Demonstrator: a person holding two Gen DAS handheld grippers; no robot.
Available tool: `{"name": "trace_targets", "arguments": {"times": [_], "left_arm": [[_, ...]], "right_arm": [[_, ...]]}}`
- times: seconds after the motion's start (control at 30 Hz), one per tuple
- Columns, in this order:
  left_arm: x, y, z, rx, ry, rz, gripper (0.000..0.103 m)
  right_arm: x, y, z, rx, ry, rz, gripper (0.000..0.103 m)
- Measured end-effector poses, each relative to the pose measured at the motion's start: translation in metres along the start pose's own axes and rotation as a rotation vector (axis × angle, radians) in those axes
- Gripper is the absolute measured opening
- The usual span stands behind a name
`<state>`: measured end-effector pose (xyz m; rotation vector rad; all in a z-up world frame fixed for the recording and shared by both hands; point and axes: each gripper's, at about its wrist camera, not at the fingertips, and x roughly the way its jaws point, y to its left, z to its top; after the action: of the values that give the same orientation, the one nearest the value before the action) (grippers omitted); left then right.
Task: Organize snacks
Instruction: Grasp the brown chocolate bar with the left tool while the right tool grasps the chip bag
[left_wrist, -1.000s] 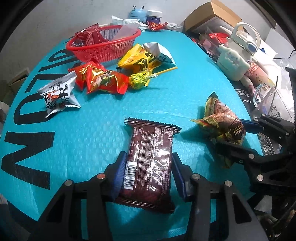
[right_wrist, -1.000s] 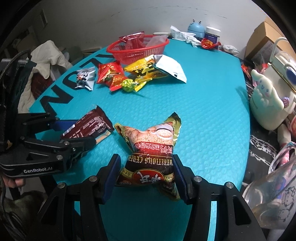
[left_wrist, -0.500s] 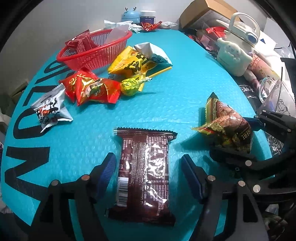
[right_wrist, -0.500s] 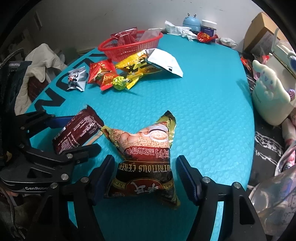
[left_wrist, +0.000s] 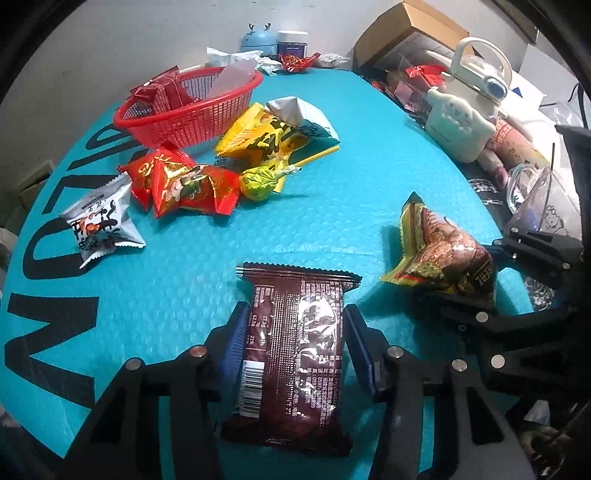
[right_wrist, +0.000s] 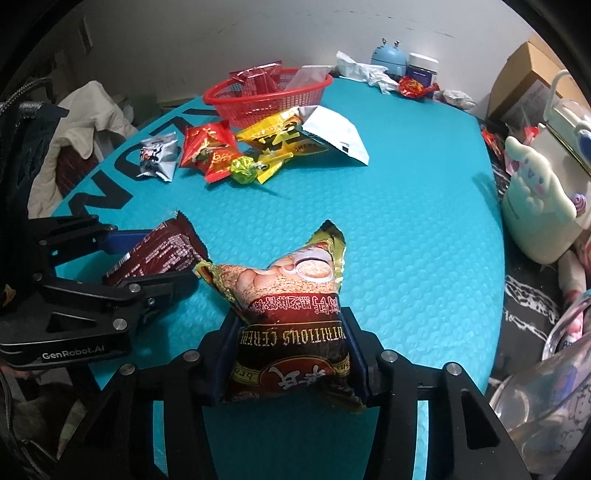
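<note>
Gripping brown bar (left_wrist: 295, 343), left claw (left_wrist: 293, 347) pinches it at both sides, near bench (left_wrist: 184, 273) front edge. Right claw (right_wrist: 291, 354) clamps cereal bag (right_wrist: 291, 314) just beside. Loose snacks (left_wrist: 184, 184) cluster farther back by red basket (left_wrist: 184, 118), red packets inside.

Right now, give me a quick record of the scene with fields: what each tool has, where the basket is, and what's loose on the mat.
left tool: shut on the brown bar wrapper
right tool: shut on the cereal packet
red basket: far side of the teal mat, already holding red packets
loose snacks: white packet, red packets, green candy, yellow bag
off-mat clutter: cream bottle, right of the mat
</note>
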<state>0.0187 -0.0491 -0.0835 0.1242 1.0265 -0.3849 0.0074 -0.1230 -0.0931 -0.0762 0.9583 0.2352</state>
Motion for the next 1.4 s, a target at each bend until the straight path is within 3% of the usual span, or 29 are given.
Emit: {"name": "trace_targets", "arguments": {"times": [0.73,1.1,1.4], "left_arm": [[-0.041,0.008,-0.008,-0.040,-0.101,-0.031,0.049],[-0.067,0.015,0.004,-0.056,-0.204,-0.032,0.047],[-0.067,0.020,0.006,-0.073,-0.217,-0.041,0.047]], "right_arm": [[-0.028,0.014,0.002,0.018,-0.076,0.067,0.050],[-0.047,0.023,0.018,-0.014,-0.150,0.073,0.050],[-0.047,0.024,0.024,-0.008,-0.154,0.079,0.050]]}}
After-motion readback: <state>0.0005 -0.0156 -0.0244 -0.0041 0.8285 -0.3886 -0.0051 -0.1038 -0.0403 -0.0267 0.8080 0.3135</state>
